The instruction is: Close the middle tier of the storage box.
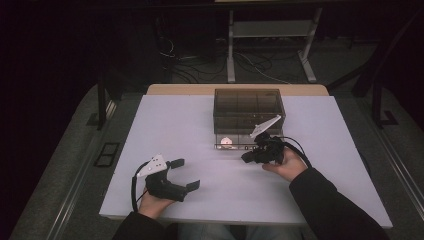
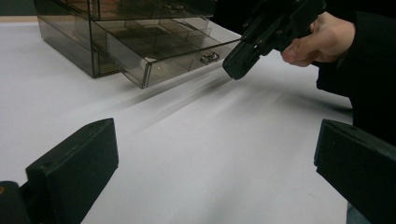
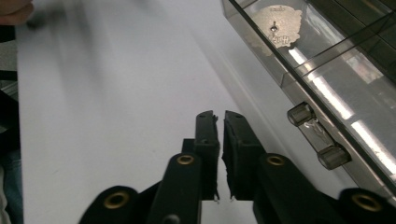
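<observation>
Lying beside right jaws: drawer handle (image 3: 317,135)

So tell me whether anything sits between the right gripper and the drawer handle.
Nothing visible does. The right gripper, its jaws nearly shut on nothing, sits just beside the clear handle on the front of the pulled-out drawer, with bare white table between them. The left gripper is open, well off to the side.

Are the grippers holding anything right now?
No. The left gripper is open over the white table; the right gripper is shut on nothing, beside the smoky plastic drawer's handle.
</observation>
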